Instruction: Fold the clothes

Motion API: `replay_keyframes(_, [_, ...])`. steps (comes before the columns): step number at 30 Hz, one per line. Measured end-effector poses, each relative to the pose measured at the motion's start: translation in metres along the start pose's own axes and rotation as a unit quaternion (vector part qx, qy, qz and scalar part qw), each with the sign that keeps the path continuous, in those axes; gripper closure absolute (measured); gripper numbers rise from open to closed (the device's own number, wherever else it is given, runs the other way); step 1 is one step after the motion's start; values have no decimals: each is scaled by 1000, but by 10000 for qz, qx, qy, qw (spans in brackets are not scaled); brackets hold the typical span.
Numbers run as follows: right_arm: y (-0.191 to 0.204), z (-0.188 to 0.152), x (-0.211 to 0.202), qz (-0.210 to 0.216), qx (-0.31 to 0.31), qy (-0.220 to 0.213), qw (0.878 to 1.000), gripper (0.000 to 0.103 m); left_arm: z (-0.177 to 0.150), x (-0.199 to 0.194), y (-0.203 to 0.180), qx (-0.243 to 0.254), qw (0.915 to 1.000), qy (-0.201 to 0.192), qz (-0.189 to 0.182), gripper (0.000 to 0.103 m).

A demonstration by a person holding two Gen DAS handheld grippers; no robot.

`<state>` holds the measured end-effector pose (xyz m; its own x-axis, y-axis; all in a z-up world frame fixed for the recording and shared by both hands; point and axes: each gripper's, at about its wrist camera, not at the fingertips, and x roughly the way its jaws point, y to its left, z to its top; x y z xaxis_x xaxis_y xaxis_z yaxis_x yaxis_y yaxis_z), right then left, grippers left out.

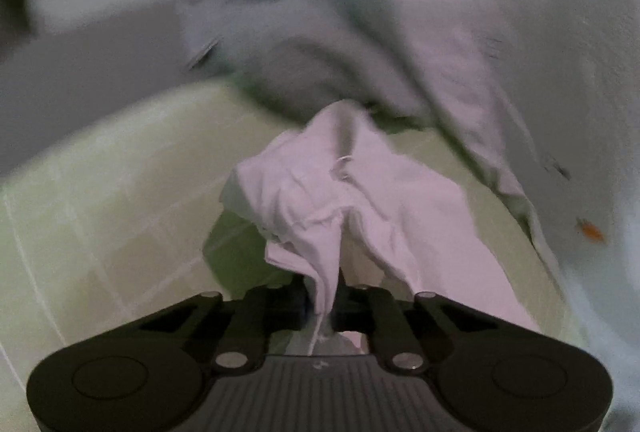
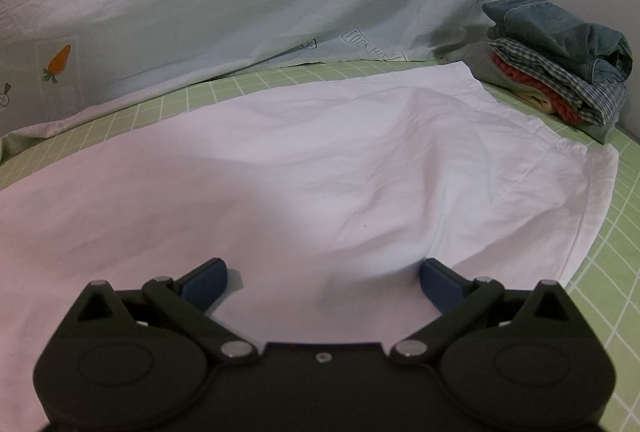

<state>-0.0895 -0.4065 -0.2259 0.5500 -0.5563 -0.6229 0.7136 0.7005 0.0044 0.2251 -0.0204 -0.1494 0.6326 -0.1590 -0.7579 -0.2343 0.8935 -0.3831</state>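
Observation:
A white garment (image 2: 320, 160) lies spread flat on the green checked sheet (image 2: 600, 272). My right gripper (image 2: 323, 282) is open, its blue pads (image 2: 206, 286) resting just above the garment's near part. In the left wrist view my left gripper (image 1: 334, 306) is shut on a bunched fold of the white garment (image 1: 340, 192), held up above the green sheet (image 1: 100, 212). That view is blurred.
A pale green quilt with carrot prints (image 2: 200, 12) is heaped along the far side; it also fills the right of the left wrist view (image 1: 540, 32). A stack of folded clothes with jeans on top (image 2: 560, 60) sits at the far right by the wall.

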Motion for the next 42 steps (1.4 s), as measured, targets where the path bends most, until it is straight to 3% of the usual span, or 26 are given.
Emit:
replay_keyframes(3, [-1,0,0,13,7,-4,10000,0,1,-23,-29,812,9959,-334,-238,93])
replay_keyframes(7, [-1,0,-1,38,26,-13,10000,0,-8,-53,-77,1720,9806,-718,-608,93])
replay_keyframes(10, [-2,-1,-2,58,40,-18,10000,0,-25,-62,-116,2237,9662,-791,-1007,93])
replay_keyframes(13, [-3,-1,-3,83,58,-25,9999,0,-51,-61,-152,2701,9513,-606,-1356,93])
replay_keyframes(15, [-4,-1,-3,104,77,-32,9999,0,-68,-52,-168,2859,9434,-239,-1664,92])
replay_keyframes(17, [-5,-1,-3,129,95,-39,9999,0,-86,-27,-178,2774,9399,469,-1936,84])
replay_keyframes(20, [-6,-1,-3,149,110,-46,9998,0,-110,16,-186,2542,9363,1609,-1811,81])
replay_keyframes(21, [-6,-1,-4,154,112,-47,9998,0,-115,19,-187,2551,9351,1716,-1762,80])
replay_keyframes(27, [-6,-1,-3,160,96,-43,9998,0,-107,0,-181,2600,9368,1481,-1813,69])
replay_keyframes(30, [-5,-1,-3,117,44,-25,9999,0,-95,-16,-169,2544,9390,1298,-1916,57])
replay_keyframes(31, [-4,-1,-2,100,27,-20,9999,0,-92,-20,-164,2506,9392,1224,-2000,48])
replay_keyframes(32, [-3,-1,-2,86,12,-15,10000,0,-89,-24,-160,2463,9389,1158,-2105,33])
replay_keyframes(35, [-4,-1,-3,88,14,-15,10000,0,-78,-38,-149,2266,9393,877,-2423,15])
replay_keyframes(39, [-3,-1,-2,86,6,-12,10000,0,-61,-42,-136,2194,9506,531,-2130,12])
replay_keyframes(42, [-4,-1,-2,84,3,-11,10000,0,-58,-23,-125,2193,9621,655,-1485,11])
